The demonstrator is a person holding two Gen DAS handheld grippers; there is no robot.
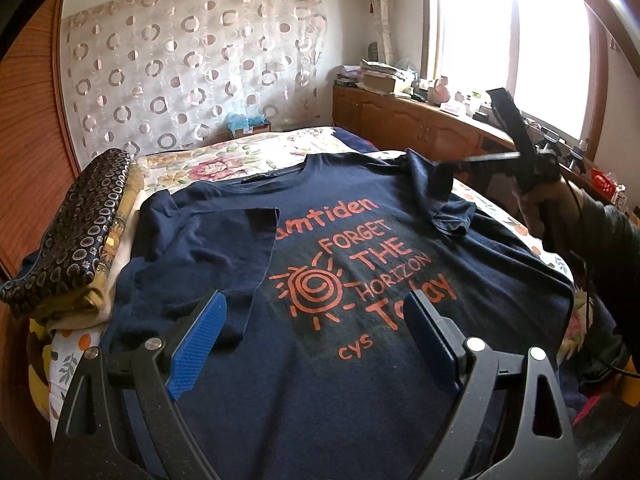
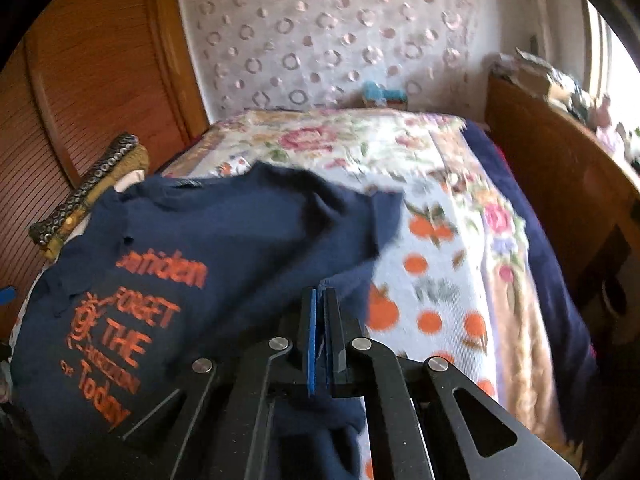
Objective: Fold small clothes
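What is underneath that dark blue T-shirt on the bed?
Under the navy T-shirt lies a floral bedspread printed with roses and oranges, showing beyond the shirt's edges. Whatever lies directly beneath the shirt's middle is covered by the fabric and cannot be seen.

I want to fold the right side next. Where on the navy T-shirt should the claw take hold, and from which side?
Likely the right sleeve of the navy T-shirt, approached from the shirt's right edge. It lies bunched and raised on the chest, so there is a loose fold to pinch; the body is flat.
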